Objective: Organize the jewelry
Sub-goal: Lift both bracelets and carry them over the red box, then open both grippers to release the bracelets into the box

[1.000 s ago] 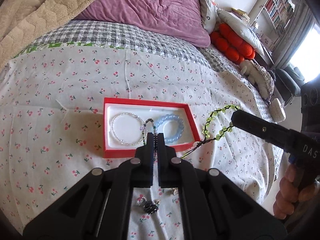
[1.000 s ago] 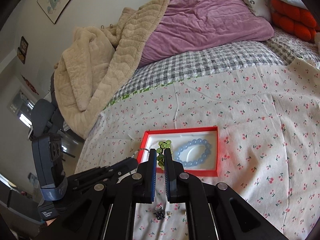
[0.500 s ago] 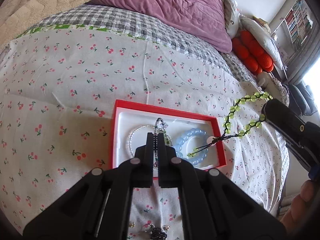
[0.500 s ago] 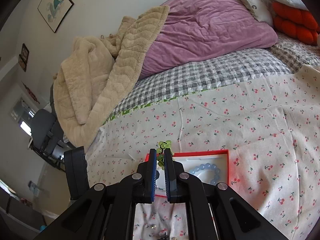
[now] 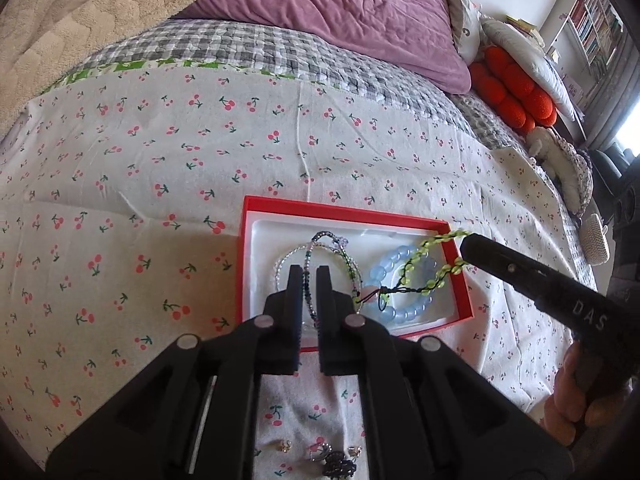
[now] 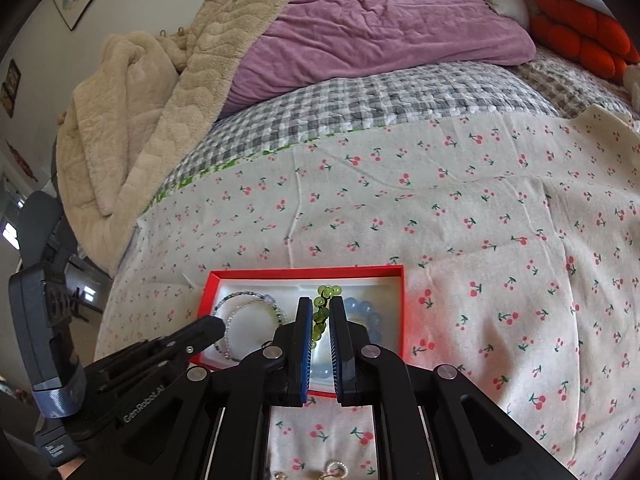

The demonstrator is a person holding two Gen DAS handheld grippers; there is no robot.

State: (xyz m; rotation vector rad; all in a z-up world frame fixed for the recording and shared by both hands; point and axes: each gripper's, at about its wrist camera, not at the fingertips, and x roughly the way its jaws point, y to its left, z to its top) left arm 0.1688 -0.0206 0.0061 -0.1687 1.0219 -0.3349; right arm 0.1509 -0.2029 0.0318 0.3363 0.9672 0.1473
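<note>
A red jewelry box (image 5: 344, 213) with a white lining lies on the cherry-print sheet; it also shows in the right wrist view (image 6: 308, 273). Inside lie a clear bead bracelet (image 5: 280, 270) and a blue bead bracelet (image 5: 394, 256). My left gripper (image 5: 307, 274) is shut on a dark multicolour bead bracelet (image 5: 328, 236) that hangs over the box. My right gripper (image 6: 320, 304) is shut on a green bead bracelet (image 6: 326, 292), held above the blue bracelet (image 6: 362, 308); from the left wrist view its green beads (image 5: 436, 240) and black cord drape across the box.
Rings and small earrings (image 5: 332, 458) lie on the sheet in front of the box. A beige blanket (image 6: 132, 92), a purple duvet (image 6: 380, 12) and orange cushions (image 5: 516, 88) lie behind. The bed's edge drops off at the right (image 5: 580, 240).
Both grippers came closer over the box. The green bracelet moved from beside the box's right edge to above the blue bracelet, and the dark bracelet now hangs lower into the box.
</note>
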